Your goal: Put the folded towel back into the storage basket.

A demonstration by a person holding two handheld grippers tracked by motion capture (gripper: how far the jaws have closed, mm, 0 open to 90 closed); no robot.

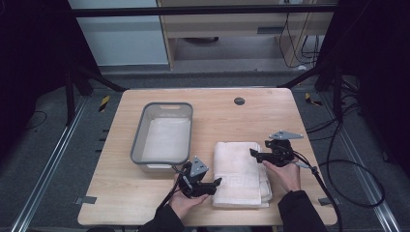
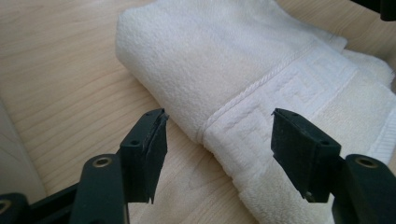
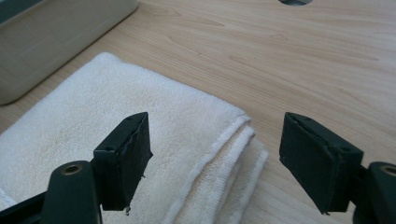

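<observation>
A folded white towel (image 1: 240, 174) lies flat on the wooden table (image 1: 145, 193), right of a grey tub. My left gripper (image 1: 216, 182) hovers at the towel's near left edge, jaws spread wide and nothing between them; in the left gripper view the towel (image 2: 261, 79) with its woven border lies just beyond the open gripper (image 2: 219, 154). My right gripper (image 1: 252, 152) is above the towel's right side, near the far corner. In the right gripper view the towel's layered edge (image 3: 219, 154) sits under the gap of the open gripper (image 3: 215, 163).
A grey plastic tub (image 1: 163, 137) stands on the table's left half, its wall (image 3: 51, 42) close to the towel. A round dark hole (image 1: 239, 101) marks the table's far middle. Black cables (image 1: 348, 169) hang off the right edge. Metal frame legs flank the table.
</observation>
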